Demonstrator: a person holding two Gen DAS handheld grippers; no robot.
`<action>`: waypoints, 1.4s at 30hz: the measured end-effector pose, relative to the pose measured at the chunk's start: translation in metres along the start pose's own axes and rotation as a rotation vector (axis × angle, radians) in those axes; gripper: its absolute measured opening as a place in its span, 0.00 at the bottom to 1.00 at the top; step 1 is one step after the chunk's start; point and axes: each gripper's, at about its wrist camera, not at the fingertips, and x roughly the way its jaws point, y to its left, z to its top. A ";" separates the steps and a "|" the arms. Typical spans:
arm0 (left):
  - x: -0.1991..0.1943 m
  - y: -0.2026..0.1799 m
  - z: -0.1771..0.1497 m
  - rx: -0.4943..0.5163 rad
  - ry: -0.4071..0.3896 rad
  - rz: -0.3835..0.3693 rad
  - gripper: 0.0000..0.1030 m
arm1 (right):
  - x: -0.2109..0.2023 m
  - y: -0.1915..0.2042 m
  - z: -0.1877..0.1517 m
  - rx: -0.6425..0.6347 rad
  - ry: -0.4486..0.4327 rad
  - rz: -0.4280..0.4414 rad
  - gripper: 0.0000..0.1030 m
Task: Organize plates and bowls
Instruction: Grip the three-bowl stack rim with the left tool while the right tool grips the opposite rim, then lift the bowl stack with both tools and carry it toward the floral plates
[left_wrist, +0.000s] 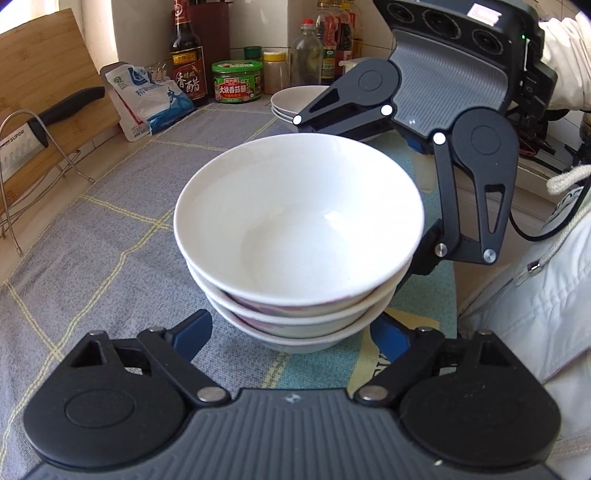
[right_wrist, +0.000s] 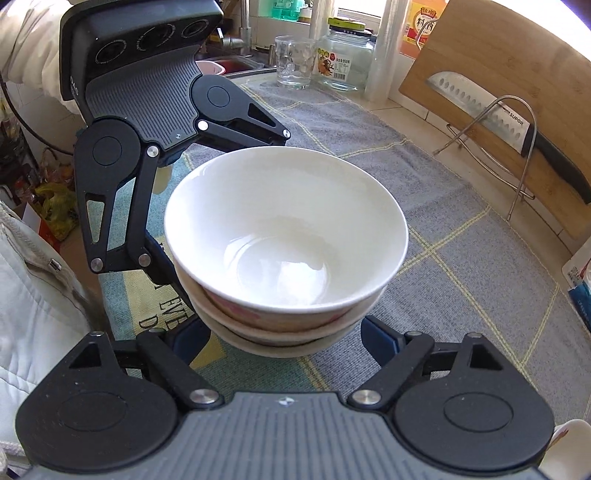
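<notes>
Three white bowls are nested in one stack (left_wrist: 299, 221) (right_wrist: 284, 236) over a grey checked cloth (left_wrist: 110, 258). My left gripper (left_wrist: 295, 328) reaches in from the near side, and its blue pads (left_wrist: 194, 326) sit against the lowest bowl on both sides. My right gripper (right_wrist: 286, 332) does the same from the opposite side, blue pads (right_wrist: 375, 332) on the bottom bowl. In the left wrist view one of the right gripper's fingers (left_wrist: 428, 254) lies under the stack's right rim; the other is behind the far rim. White plates (left_wrist: 291, 101) are piled behind the bowls.
Sauce bottles (left_wrist: 186, 55), a green-lidded tub (left_wrist: 236, 81) and a salt bag (left_wrist: 155, 96) line the back wall. A knife (right_wrist: 517, 129) rests on a wire rack against a wooden board (right_wrist: 517, 55). A glass (right_wrist: 293, 61) and a jar (right_wrist: 345, 61) stand by the sink. A person's white jacket (left_wrist: 535, 314) is at the counter edge.
</notes>
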 end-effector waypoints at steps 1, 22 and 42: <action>0.000 0.002 0.001 0.001 -0.002 -0.007 0.88 | 0.000 0.000 0.000 -0.001 0.002 0.001 0.87; 0.007 0.016 0.002 0.043 0.027 -0.104 0.81 | 0.001 -0.004 0.005 0.004 0.020 0.040 0.85; 0.011 0.015 0.007 0.058 0.053 -0.119 0.81 | 0.003 -0.007 0.008 0.008 0.032 0.055 0.85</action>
